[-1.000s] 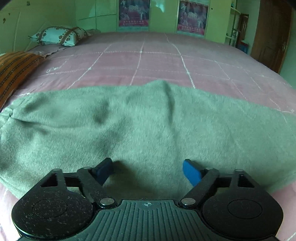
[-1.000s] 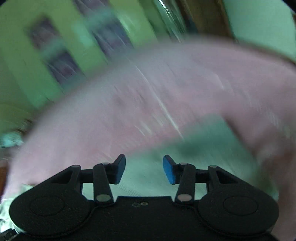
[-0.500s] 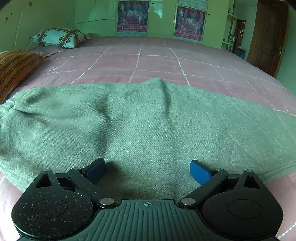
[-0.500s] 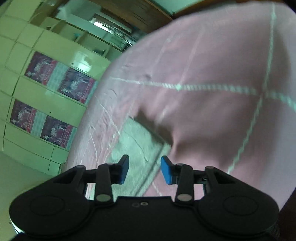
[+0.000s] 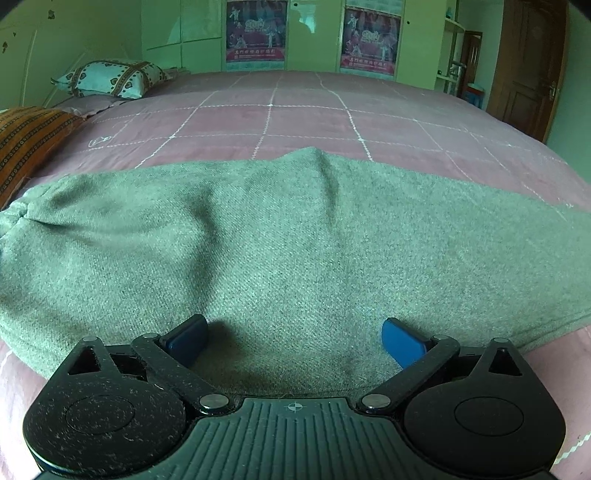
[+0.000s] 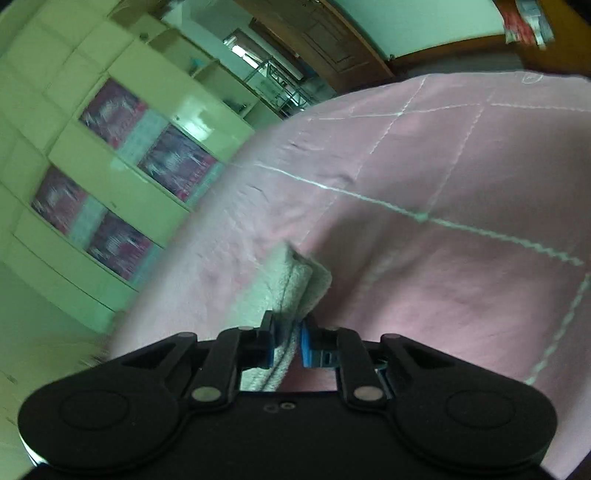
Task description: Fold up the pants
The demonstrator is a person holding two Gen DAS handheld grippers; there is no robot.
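Pants (image 6: 291, 284) now pinched by right hand-held gripper (image 6: 288, 343); left hand-held gripper (image 5: 293, 339) spread wider, opening.

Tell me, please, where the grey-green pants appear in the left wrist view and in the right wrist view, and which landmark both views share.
Left wrist view: the pants spread across the whole middle of the picture, lying on the pink bedspread.
Right wrist view: only a narrow end of the pants shows, low in the centre, pinched in the right gripper.
Shared landmark: the posters on the green cupboard doors.
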